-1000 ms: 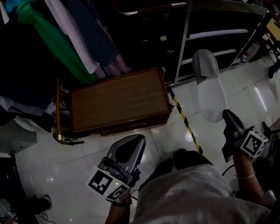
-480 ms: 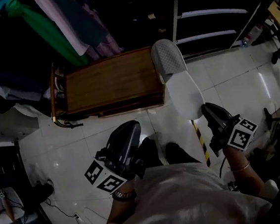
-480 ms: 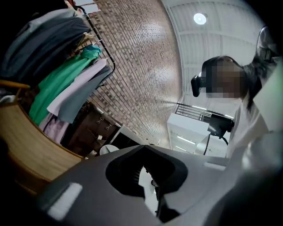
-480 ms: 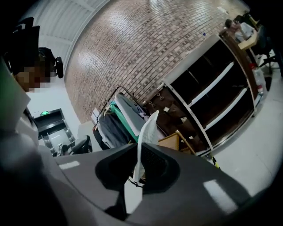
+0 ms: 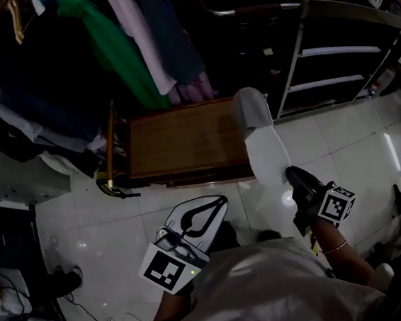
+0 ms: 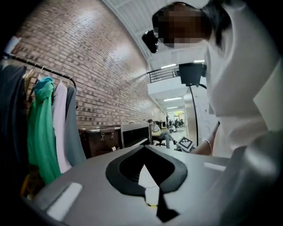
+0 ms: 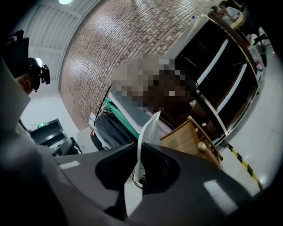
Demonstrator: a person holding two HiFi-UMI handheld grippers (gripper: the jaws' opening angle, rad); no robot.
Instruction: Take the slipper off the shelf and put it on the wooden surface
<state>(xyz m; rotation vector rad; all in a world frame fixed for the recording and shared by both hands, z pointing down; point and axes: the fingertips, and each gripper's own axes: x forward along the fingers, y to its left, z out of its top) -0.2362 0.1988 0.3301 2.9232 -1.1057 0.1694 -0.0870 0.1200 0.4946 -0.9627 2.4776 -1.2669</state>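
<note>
Swung left since earlier: slipper [image 5: 264, 142], white with grey mesh toe, at centre right, toe at right edge of wood [image 5: 184, 140], heel pinched in right gripper [image 5: 293, 177]; left gripper [image 5: 204, 213] closed, empty.

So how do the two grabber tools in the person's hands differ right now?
The right gripper is clamped on the heel end of a white slipper, while the left gripper grips nothing. The right one reaches out, bringing the slipper's toe to the right edge of the wooden surface. The left one sits close to the person's body, over the tiled floor. Both have their jaws shut, and each carries a marker cube.
</note>
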